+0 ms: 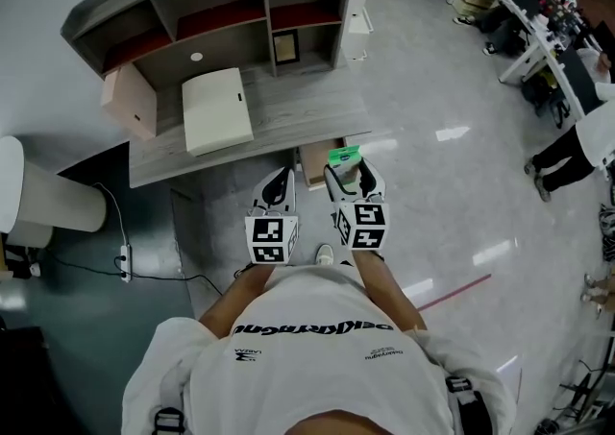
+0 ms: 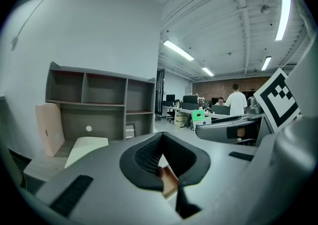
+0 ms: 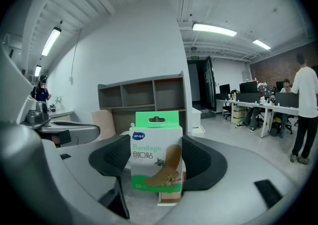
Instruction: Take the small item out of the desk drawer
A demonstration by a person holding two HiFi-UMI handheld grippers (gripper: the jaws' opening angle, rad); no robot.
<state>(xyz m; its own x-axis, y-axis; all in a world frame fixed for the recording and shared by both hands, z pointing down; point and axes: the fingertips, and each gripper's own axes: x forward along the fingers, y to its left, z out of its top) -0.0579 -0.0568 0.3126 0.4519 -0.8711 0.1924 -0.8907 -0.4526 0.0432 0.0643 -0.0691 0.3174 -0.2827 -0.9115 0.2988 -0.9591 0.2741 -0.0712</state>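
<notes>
The right gripper (image 1: 353, 177) is clamping the bandage box (image 3: 156, 159) by its sides just above the open drawer (image 1: 315, 162) under the desk (image 1: 288, 116), likely to carry it clear, while the left gripper (image 1: 277, 188), seemingly closed and empty, is hovering alongside.

- In the head view, the bandage box (image 1: 344, 154) shows only its green top; the right gripper (image 1: 350, 174) hides the rest.
- The drawer (image 1: 312, 162) at the table (image 1: 288, 121) front is partly covered, and its inside is unseen.
- The box's smallest print is unreadable.
</notes>
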